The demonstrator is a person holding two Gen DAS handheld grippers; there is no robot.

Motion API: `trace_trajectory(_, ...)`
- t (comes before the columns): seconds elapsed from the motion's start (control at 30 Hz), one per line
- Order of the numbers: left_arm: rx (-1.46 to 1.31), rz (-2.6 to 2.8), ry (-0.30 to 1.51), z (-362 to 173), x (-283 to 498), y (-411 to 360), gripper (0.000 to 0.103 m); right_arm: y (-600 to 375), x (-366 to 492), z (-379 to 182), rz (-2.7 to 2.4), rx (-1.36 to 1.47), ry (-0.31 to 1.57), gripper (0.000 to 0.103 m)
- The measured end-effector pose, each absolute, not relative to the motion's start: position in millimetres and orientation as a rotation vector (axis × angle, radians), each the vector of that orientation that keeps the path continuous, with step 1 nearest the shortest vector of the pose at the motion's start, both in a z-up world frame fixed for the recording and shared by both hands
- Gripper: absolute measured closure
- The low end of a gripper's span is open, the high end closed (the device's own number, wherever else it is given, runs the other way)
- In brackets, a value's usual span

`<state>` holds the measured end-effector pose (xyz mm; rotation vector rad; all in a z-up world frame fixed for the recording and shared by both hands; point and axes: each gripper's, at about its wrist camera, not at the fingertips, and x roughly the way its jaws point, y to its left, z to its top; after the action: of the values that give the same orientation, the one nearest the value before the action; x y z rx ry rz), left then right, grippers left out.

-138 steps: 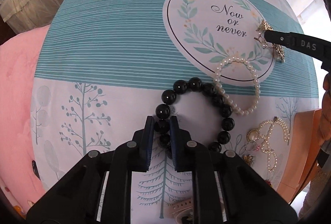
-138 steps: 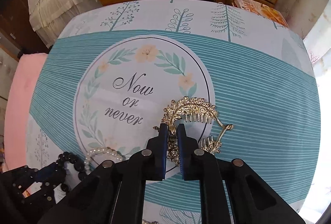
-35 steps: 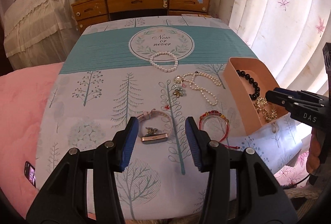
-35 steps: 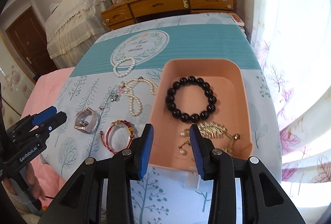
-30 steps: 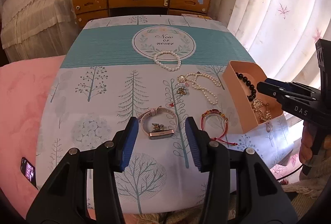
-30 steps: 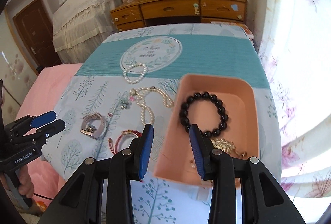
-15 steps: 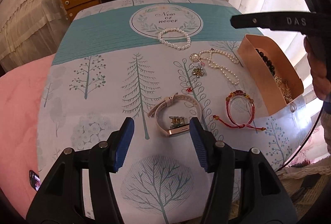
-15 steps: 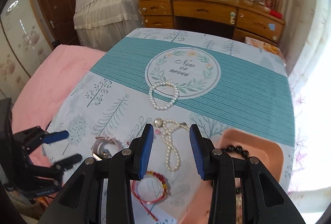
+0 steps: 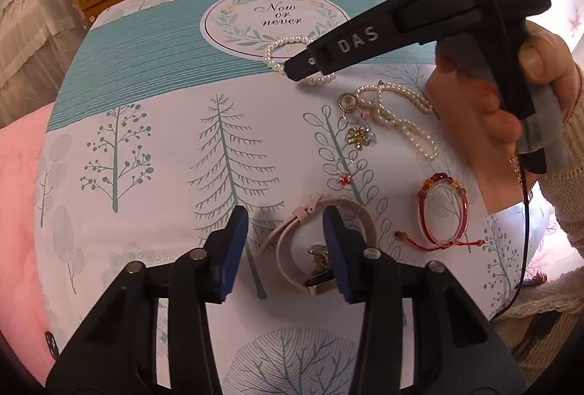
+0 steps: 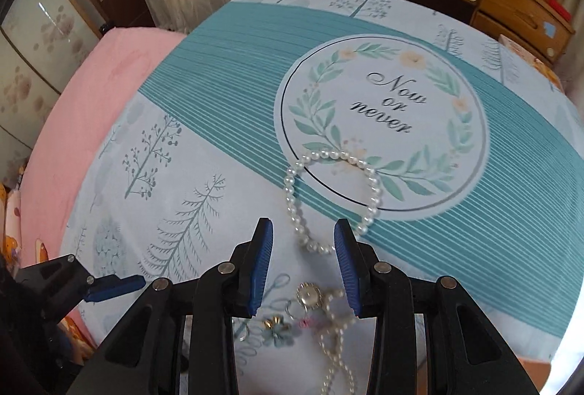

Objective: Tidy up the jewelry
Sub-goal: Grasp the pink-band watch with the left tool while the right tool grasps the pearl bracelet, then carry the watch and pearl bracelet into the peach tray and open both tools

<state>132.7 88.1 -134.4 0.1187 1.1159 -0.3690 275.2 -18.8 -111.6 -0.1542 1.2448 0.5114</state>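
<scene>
Jaws on our left gripper (image 9: 283,249) have just been closing, still apart, nothing pinched; pink watch (image 9: 321,245) lies on the tablecloth (image 9: 153,125) partly between them, right finger over its band. Our right gripper (image 10: 302,267) sits spread above the pearl bracelet (image 10: 330,198), not touching. Pearl necklace (image 9: 398,114) and red bracelet (image 9: 443,216) lie nearby.

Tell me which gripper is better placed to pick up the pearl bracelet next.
Right. The right gripper is open, with the near end of the pearl bracelet lying between its fingers. The left gripper, whose jaws have just been closing, has nothing pinched and sits over the pink watch, far from the bracelet.
</scene>
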Motion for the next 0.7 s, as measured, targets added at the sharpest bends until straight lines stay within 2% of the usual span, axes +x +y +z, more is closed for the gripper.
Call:
trace_trajectory(0.1, 0.129, -0.394, 1.144, -139.2, 136.9, 88.9, 0.072, -7.5, 280.0, -121.3, 0.520, -0.182, 1.258, 0.068)
trace_trajectory(0.2, 0.154, -0.403, 1.166, -143.2, 138.8, 86.4, 0.073, 0.0, 281.4, -128.8, 0.529, -0.221, 1.281, 0.080)
trace_trajectory(0.33, 0.171, -0.407, 1.187, -148.2, 140.7, 84.7, 0.074, 3.8, 279.1, -131.0, 0.521, -0.264, 1.270, 0.085)
trace_trajectory(0.4, 0.180, -0.405, 1.199, -149.9, 140.1, 83.6, 0.080, 4.8, 278.6, -131.3, 0.510, -0.276, 1.265, 0.093)
trace_trajectory(0.63, 0.151, -0.361, 1.239, -153.6, 143.8, 81.3, 0.098, -12.1, 276.5, -117.8, 0.499, -0.184, 1.250, 0.096)
trace_trajectory(0.7, 0.088, -0.342, 1.261, -153.9, 146.9, 86.0, 0.099, -19.8, 274.3, -107.8, 0.504, -0.143, 1.230, 0.096)
